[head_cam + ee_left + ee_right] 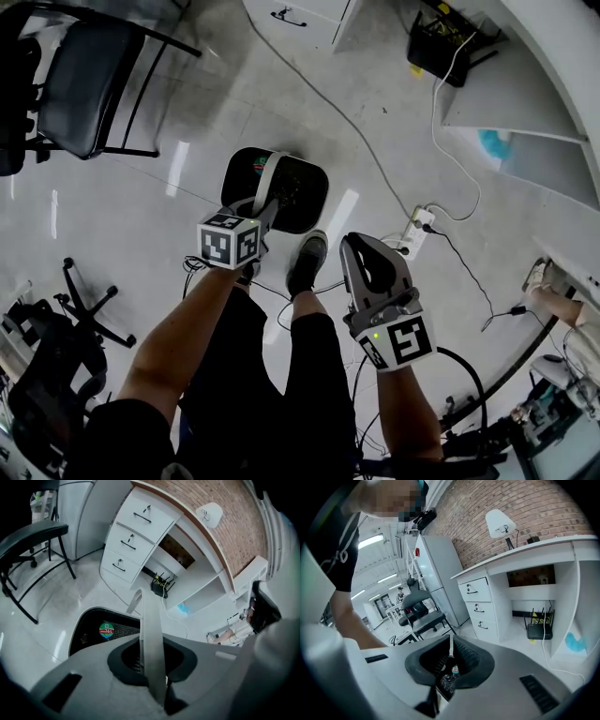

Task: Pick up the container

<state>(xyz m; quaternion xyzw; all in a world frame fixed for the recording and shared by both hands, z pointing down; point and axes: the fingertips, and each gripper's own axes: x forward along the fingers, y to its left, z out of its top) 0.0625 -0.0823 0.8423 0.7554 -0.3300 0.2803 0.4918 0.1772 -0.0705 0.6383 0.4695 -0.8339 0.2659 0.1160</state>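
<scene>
Hanging off L gripper (269, 210): container (302, 192)

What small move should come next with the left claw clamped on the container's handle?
Probably lift the left claw straight up a little. It is shut on the grey handle, which runs straight down to the black container, so a vertical pull should raise it without much swing.

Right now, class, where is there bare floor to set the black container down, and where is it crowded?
Bare floor lies left of the black container, below the chair, and beyond it, between the chair and the white cable. Crowded: right of it, by the power strip, and near the person's shoes.
</scene>
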